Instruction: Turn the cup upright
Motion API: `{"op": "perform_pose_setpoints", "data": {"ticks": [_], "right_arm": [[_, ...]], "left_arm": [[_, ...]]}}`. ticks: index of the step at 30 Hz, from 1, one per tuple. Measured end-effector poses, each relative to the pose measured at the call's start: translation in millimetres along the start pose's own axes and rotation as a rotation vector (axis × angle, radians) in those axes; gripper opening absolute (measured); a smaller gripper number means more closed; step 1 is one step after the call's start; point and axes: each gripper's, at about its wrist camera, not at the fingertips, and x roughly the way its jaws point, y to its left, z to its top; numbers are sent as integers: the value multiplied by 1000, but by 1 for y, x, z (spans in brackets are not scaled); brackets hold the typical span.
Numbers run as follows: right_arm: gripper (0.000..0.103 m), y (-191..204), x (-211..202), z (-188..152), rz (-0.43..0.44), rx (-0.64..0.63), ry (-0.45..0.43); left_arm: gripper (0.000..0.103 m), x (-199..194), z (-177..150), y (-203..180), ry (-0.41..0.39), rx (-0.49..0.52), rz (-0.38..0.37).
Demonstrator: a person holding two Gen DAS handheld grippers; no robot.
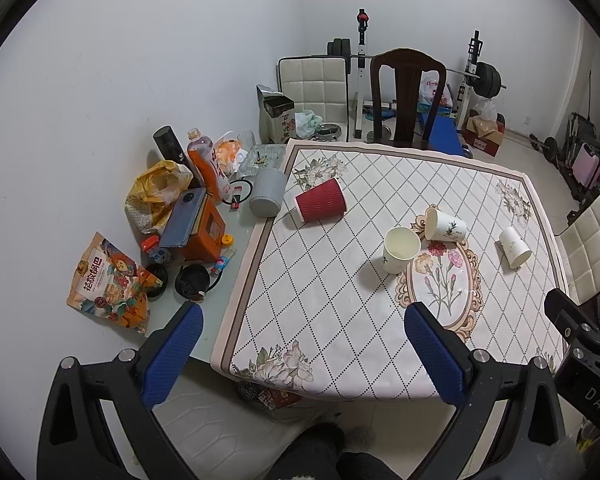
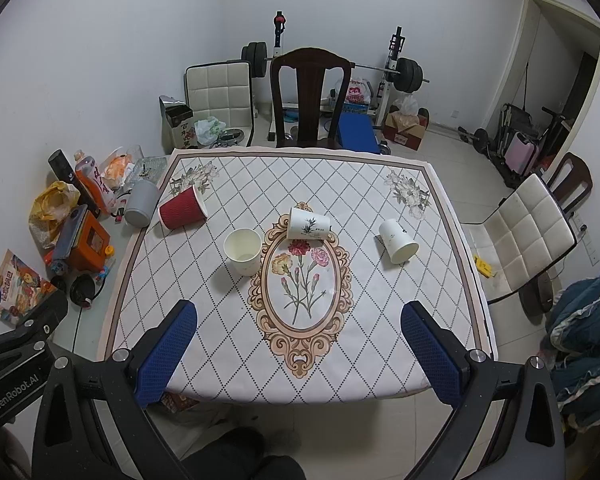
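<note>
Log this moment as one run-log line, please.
left gripper open, empty | right gripper open, empty | plain cup upright | red cup, two white cups lying

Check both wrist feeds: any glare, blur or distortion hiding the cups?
Left wrist: sharp, evenly lit, no glare; fisheye bends the floral tablecloth's edges; upright cream paper cup casts a soft shadow. Right wrist: equally clear; red ribbed paper cup lying on its side is crisp; dark vignette in the corners.

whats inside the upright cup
The upright cup looks empty: both views show only its pale inner wall and part of the bottom. The near rim hides the front of the floor, so something small and flat there cannot be ruled out.
</note>
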Motion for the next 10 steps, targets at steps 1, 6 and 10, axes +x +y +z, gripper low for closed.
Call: {"op": "perform_pose_setpoints", "data": {"ticks": [1,6,10], "right_arm": [[103,0,0,1,0,0,1],[103,-1,0,2,1,1,3],[103,-1,0,3,1,1,2]], "left_arm": [[103,0,0,0,1,-1,-1],[103,0,0,0,0,0,0],[103,2,-1,0,-1,0,2]]}}
